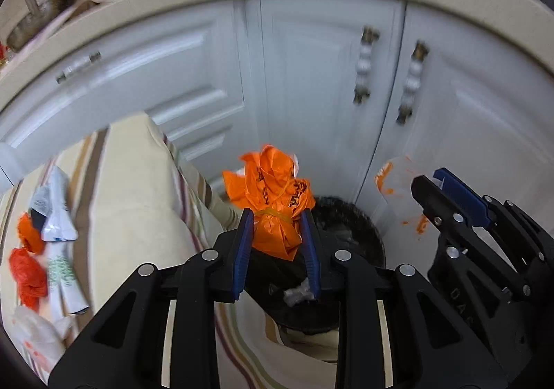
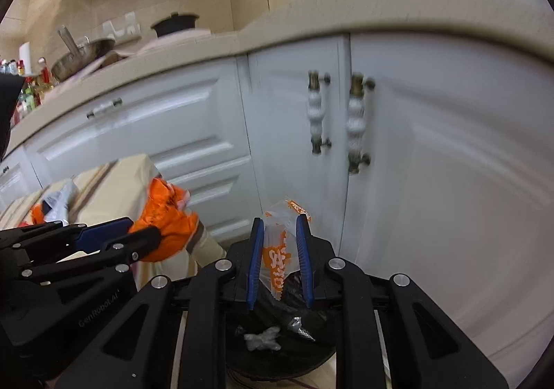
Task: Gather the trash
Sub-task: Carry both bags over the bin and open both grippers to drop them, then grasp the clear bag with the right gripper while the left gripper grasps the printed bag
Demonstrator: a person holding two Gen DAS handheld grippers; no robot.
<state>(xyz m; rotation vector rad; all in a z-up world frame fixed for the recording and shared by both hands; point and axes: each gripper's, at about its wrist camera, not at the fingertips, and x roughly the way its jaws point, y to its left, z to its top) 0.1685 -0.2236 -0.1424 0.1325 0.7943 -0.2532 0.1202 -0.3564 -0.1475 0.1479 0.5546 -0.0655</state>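
Observation:
A crumpled orange plastic bag is pinched between the blue pads of my left gripper, directly over a black-lined trash bin. My right gripper is shut on a clear wrapper with orange print, also above the bin. A white crumpled scrap lies inside the bin. In the left wrist view the right gripper comes in from the right with its wrapper. In the right wrist view the left gripper and orange bag are at the left.
A table with a striped cream cloth stands left of the bin. On it lie orange scraps and white wrappers. White cabinet doors with beaded handles rise close behind the bin, under a beige counter.

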